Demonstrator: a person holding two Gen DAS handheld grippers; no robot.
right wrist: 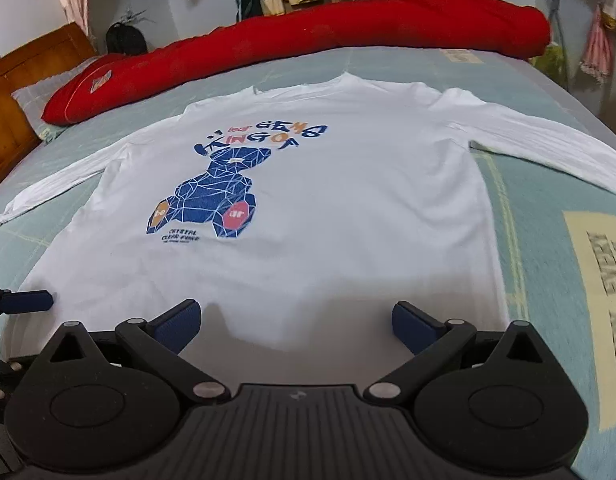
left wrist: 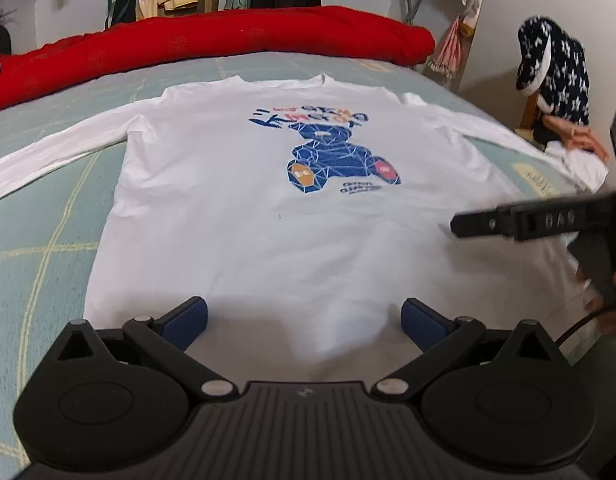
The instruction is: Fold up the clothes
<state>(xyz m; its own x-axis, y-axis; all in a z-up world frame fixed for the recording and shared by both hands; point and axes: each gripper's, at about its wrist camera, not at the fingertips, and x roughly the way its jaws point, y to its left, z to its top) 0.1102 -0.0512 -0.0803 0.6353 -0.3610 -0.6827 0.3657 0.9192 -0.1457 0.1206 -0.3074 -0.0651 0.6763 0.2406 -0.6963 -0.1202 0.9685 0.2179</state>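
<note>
The bed (left wrist: 36, 240), covered in a pale green sheet with a thin cream grid, fills both views, with a plump red rolled quilt (left wrist: 228, 36) lying across the upper part of each frame. Spread flat on the sheet in the middle of the frames is the white long-sleeved T-shirt (left wrist: 236, 216), front up, collar toward the quilt and both sleeves stretched out sideways; its cloth looks smooth with a few soft creases near the hem. On the chest sits a blue faceted bear print (left wrist: 336, 156) drawn in white lines, with an orange patch and a red patch on its feet and blue and orange lettering above. The left gripper (left wrist: 304, 322) hovers low over the hem at the bottom centre of its view, its blue-padded fingers spread wide apart with nothing between them. The right gripper (right wrist: 296, 326) is held the same way over the hem in its own view, fingers likewise wide apart and empty; in the left wrist view its black body enters from the right edge, gripped by a hand (left wrist: 612, 292).
</note>
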